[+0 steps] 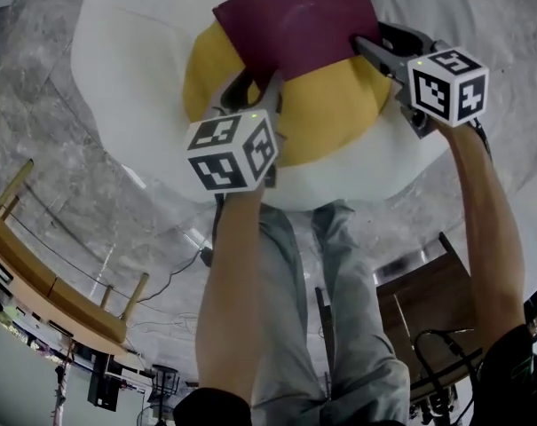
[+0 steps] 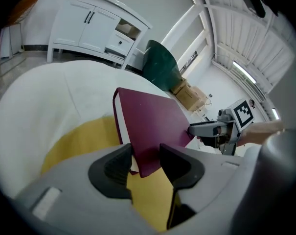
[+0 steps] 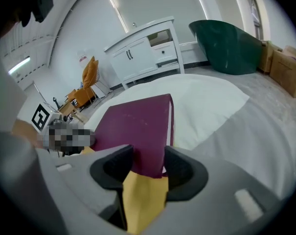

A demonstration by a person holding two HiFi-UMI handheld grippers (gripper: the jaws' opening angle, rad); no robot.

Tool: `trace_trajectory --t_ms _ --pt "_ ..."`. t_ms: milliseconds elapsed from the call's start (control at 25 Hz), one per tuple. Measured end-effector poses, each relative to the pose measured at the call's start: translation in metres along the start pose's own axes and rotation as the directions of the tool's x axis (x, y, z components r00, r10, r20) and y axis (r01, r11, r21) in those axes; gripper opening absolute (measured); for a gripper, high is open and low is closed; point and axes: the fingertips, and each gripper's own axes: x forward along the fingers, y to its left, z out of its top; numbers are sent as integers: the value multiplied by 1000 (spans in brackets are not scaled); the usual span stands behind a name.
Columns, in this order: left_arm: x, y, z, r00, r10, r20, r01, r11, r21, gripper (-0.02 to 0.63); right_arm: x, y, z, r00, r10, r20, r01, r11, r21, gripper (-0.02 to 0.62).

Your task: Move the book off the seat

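A dark red book (image 1: 295, 20) lies tilted over the round yellow cushion (image 1: 330, 118) of a white seat (image 1: 135, 69). My left gripper (image 1: 255, 87) holds its near left corner. In the left gripper view the book (image 2: 148, 121) fills the gap between the two pads, and the left gripper (image 2: 145, 160) is shut on that corner. My right gripper (image 1: 367, 43) takes the book's right corner. In the right gripper view the book (image 3: 133, 126) sits between the pads of the right gripper (image 3: 148, 165), which press on it. The right gripper (image 2: 206, 129) also shows across the book.
The person's legs (image 1: 339, 309) stand against the seat's front. A wooden frame (image 1: 37, 273) is at the left and a dark wooden table (image 1: 428, 309) at the right. A white cabinet (image 2: 94, 28), a green chair (image 2: 160, 62) and cardboard boxes (image 2: 189, 94) stand beyond.
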Motion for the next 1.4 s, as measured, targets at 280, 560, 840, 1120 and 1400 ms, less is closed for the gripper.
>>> trace_trajectory --t_ms 280,560,840,1120,1400 --pt "-98 14 -29 992 122 28 -121 991 -50 166 -24 95 -8 998 61 -7 -61 995 -82 172" --pt "-231 48 -41 950 281 137 -257 952 -165 166 -30 222 21 984 178 -16 -177 958 -224 167" --pt "-341 93 -36 887 406 222 -352 903 -245 166 -21 338 60 964 263 -28 -257 906 -336 167" --pt "-446 170 -28 810 507 294 -426 854 -299 166 18 463 98 939 342 -45 -331 856 -396 167" --pt "-552 264 -56 734 610 299 -471 774 -423 166 77 607 113 904 409 -121 -417 783 -461 167"
